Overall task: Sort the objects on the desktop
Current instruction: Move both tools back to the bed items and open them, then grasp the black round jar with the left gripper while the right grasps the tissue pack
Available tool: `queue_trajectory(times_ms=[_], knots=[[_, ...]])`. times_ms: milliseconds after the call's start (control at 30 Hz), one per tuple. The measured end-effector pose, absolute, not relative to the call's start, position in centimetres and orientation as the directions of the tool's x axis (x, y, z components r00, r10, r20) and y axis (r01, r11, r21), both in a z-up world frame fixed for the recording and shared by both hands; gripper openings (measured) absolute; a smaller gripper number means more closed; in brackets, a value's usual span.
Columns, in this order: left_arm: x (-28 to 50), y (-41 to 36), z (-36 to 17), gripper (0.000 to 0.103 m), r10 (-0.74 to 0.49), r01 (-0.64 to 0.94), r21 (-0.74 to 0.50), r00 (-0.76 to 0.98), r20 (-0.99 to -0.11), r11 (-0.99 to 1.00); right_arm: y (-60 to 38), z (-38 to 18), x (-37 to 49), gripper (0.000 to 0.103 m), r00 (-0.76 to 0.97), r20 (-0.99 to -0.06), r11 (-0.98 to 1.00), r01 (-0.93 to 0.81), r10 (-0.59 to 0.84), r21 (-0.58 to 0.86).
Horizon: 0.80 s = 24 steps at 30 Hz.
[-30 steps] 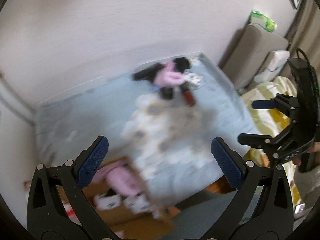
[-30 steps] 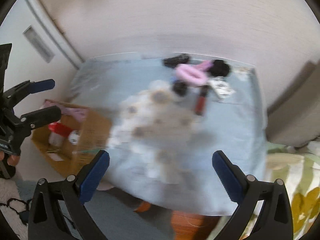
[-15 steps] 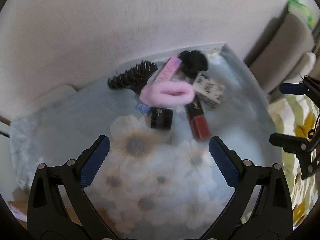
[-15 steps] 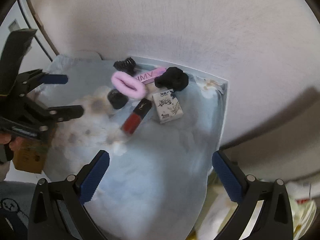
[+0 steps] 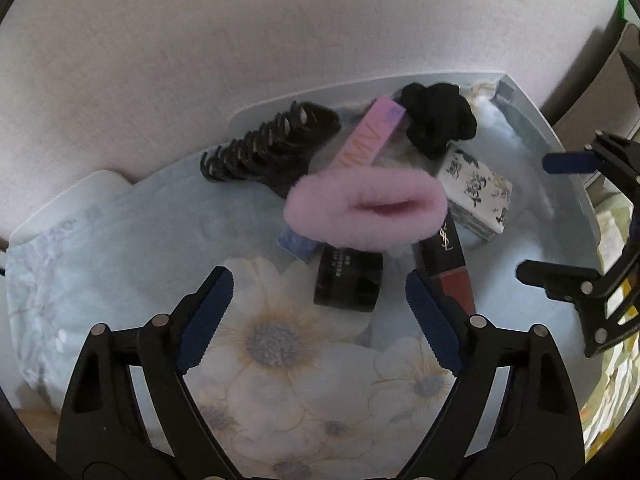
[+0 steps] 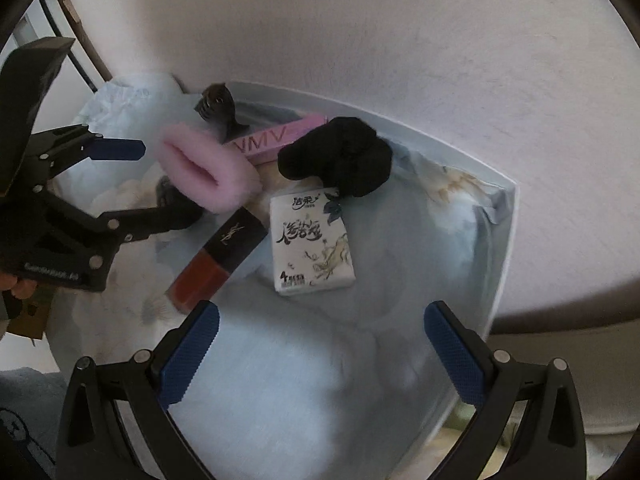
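Note:
A pile of small things lies at the table's far right corner: a fluffy pink scrunchie (image 5: 366, 208), a black jar (image 5: 348, 282), a red and black lipstick (image 5: 450, 266), a pink NMV box (image 5: 370, 136), a black scrunchie (image 5: 438, 118), a dark hair claw (image 5: 268, 146) and a white tissue pack (image 5: 476, 196). My left gripper (image 5: 320, 314) is open, just short of the jar. My right gripper (image 6: 320, 354) is open, just short of the tissue pack (image 6: 310, 240) and lipstick (image 6: 218, 258). Each gripper shows in the other's view, the left (image 6: 120, 184) and the right (image 5: 560, 216).
The table wears a light blue floral cloth (image 5: 280, 360) and stands against a pale wall (image 5: 200, 40). A cardboard box (image 6: 24, 312) sits off the left edge, and a sofa (image 5: 596, 92) stands past the right edge.
Both grippers have moved in toward the pile, which now fills much more of each view. Both stay open and empty.

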State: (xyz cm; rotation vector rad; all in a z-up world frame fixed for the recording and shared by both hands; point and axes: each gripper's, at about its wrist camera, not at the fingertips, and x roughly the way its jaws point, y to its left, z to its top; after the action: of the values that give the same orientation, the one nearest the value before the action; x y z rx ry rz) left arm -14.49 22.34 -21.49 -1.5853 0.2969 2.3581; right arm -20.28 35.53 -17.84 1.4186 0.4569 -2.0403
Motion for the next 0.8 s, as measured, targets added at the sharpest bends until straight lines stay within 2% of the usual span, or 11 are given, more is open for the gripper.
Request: queue_trajectory(times_ms=[67, 200, 300, 367, 433, 467, 500, 800], knots=[[-14.3, 22.5, -21.9, 0.081, 0.117, -0.352, 0.019, -0.360, -0.926, -0.936, 35.2, -18.3, -20.5, 0.099, -0.238, -0.929, -0.749, 0.660, -0.284, 0.059], [-14.4, 22.3, -22.9, 0.061, 0.114, -0.334, 0.005, -0.336, -0.935, -0.942, 34.7, -19.5, -21.4, 0.092, -0.221, -0.937, -0.745, 0.665, -0.270, 0.057], [-14.0, 22.2, -23.4, 0.055, 0.123, -0.330, -0.009, -0.328, -0.937, -0.944, 34.2, -19.8, -21.7, 0.084, -0.219, -0.937, -0.737, 0.674, -0.271, 0.056], [-13.8, 22.1, -23.4, 0.053, 0.133, -0.333, -0.016, -0.329, -0.935, -0.943, 33.8, -19.8, -21.8, 0.073, -0.233, -0.936, -0.730, 0.682, -0.265, 0.037], [-13.7, 22.1, -23.4, 0.041, 0.149, -0.339, -0.030, -0.331, -0.932, -0.940, 33.5, -19.7, -22.1, 0.061, -0.249, -0.933, -0.731, 0.682, -0.260, 0.021], [-13.6, 22.1, -23.3, 0.029, 0.164, -0.349, -0.041, -0.330, -0.929, -0.936, 33.4, -19.6, -22.4, 0.051, -0.253, -0.931, -0.729, 0.684, -0.264, 0.021], [-13.5, 22.3, -23.3, 0.028, 0.165, -0.355, -0.039, -0.332, -0.929, -0.934, 33.4, -19.5, -22.3, 0.043, -0.255, -0.928, -0.731, 0.682, -0.270, 0.025], [-11.9, 22.1, -22.7, 0.028, 0.188, -0.377, -0.049, -0.339, -0.922, -0.925, 33.7, -19.2, -22.0, 0.043, -0.274, -0.921, -0.754, 0.656, -0.276, 0.031]])
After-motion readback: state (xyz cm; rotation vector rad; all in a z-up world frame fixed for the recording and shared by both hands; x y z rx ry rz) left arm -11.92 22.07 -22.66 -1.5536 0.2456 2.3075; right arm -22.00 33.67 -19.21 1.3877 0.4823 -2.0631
